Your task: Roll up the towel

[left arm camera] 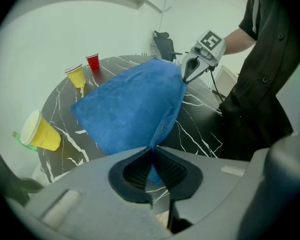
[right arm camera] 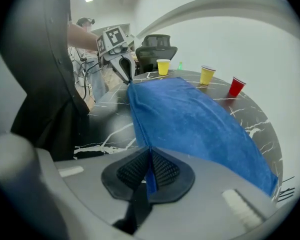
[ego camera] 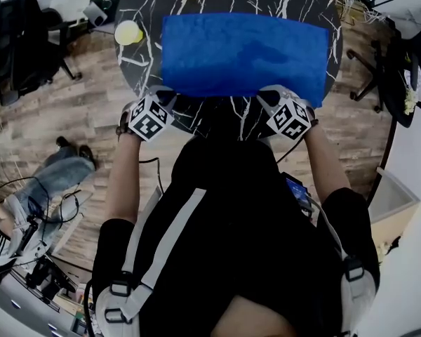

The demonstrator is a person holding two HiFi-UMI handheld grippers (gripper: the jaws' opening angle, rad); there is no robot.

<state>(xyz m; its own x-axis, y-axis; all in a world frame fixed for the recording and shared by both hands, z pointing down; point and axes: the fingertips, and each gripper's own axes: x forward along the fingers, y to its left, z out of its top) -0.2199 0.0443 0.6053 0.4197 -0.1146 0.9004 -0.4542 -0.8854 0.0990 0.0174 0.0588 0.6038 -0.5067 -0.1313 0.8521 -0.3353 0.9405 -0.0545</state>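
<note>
A blue towel [ego camera: 244, 53] lies spread flat on the round black marble table [ego camera: 144, 65]. My left gripper [ego camera: 170, 98] is shut on the towel's near left corner, and blue cloth [left arm camera: 151, 156] is pinched between its pads. At the near right corner my right gripper [ego camera: 266, 98] is shut on the towel too, with cloth [right arm camera: 150, 171] caught between its jaws. Both near corners are lifted slightly off the table. From the left gripper view the towel [left arm camera: 132, 106] stretches over to the right gripper [left arm camera: 187, 76]. In the right gripper view the towel [right arm camera: 200, 121] runs to the left gripper [right arm camera: 126, 76].
Two yellow cups [left arm camera: 40, 132] [left arm camera: 76, 76] and a red cup [left arm camera: 93, 61] stand along the table's far side beyond the towel. Office chairs [ego camera: 21, 37] [ego camera: 389, 69] flank the table. A person [ego camera: 35, 195] sits on the wood floor at the left.
</note>
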